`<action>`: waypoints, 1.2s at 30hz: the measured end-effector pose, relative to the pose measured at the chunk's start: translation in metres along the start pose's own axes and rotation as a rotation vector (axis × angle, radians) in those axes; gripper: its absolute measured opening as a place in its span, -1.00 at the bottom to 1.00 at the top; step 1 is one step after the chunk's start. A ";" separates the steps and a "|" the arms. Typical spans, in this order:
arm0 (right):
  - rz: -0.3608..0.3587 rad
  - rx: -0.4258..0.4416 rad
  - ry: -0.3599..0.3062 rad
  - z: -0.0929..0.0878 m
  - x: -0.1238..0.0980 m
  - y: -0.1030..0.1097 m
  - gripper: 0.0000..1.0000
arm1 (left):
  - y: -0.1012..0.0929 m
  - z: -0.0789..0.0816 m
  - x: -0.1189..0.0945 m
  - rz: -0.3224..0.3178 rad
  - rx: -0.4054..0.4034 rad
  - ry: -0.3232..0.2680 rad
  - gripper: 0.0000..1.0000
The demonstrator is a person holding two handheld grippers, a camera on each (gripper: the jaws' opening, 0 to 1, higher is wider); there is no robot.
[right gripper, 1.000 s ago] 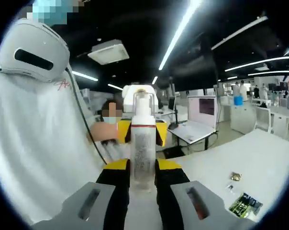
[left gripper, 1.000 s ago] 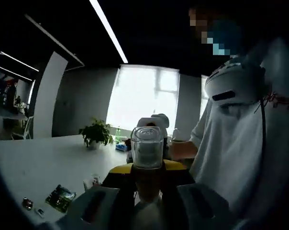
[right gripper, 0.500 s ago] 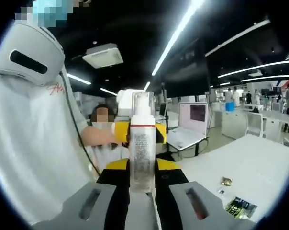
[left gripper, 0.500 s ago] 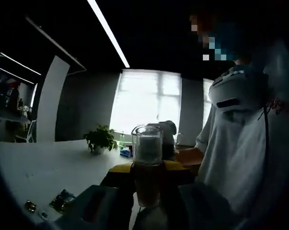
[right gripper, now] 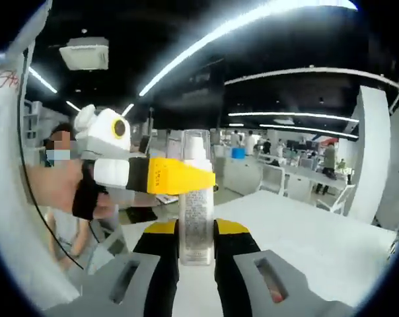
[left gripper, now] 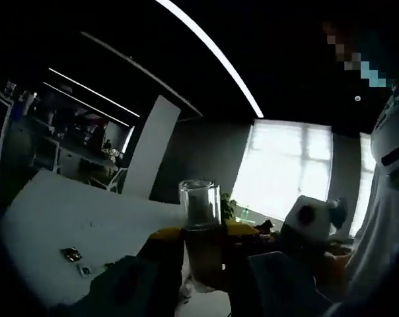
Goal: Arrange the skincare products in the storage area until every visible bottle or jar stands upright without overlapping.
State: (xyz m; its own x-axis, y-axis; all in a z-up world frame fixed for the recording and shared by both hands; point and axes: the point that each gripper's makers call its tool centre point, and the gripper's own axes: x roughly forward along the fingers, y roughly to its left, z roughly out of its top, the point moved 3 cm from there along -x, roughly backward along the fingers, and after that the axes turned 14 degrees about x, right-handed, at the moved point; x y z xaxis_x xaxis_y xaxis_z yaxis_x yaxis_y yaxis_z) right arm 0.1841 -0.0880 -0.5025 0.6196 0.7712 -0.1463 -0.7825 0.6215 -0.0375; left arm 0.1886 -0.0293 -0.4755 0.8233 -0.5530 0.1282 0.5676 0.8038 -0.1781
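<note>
Each claw is clamped on a product, both lifted well above the white bench (right gripper: 305,224). The right claw (right gripper: 196,234) grips a foam pump bottle (right gripper: 196,211) low on its body, long axis upright along the jaws. The left claw (left gripper: 203,247) holds a clear-capped bottle (left gripper: 201,224), also upright, and shows in the right gripper view, level and reaching across just behind the pump bottle.

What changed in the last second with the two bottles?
Both views swung round, so the hands turned. In the right gripper view the left hand-held gripper now crosses in front of the pump bottle; before it sat farther off behind it. Each gripper stayed clamped: the left on its clear-capped bottle, the right on the pump bottle.
</note>
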 end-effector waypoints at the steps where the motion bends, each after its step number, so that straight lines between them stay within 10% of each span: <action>1: -0.028 -0.032 0.000 0.001 -0.001 0.002 -0.62 | -0.001 0.000 0.001 0.018 0.000 -0.006 -0.67; 7: -0.099 -0.167 -0.019 0.003 -0.005 0.001 -0.61 | -0.005 0.001 -0.001 0.089 -0.050 -0.053 -0.67; 16: -0.059 -0.148 -0.019 0.009 -0.011 0.004 -0.59 | -0.009 0.006 -0.003 0.021 -0.010 -0.049 -0.69; 28: 0.293 0.004 -0.035 0.021 -0.030 0.021 -0.51 | -0.039 0.031 -0.015 -0.409 0.138 -0.002 -0.69; 36: 0.567 0.004 0.067 0.022 -0.044 0.040 -0.49 | -0.066 0.029 -0.024 -0.682 0.208 0.098 -0.69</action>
State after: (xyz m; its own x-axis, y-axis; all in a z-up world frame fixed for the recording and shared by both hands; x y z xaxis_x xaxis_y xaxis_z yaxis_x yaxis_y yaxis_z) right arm 0.1274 -0.0939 -0.4760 0.0972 0.9740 -0.2047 -0.9912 0.1133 0.0685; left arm 0.1311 -0.0632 -0.4388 0.2876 -0.9562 0.0542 0.9511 0.2918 0.1014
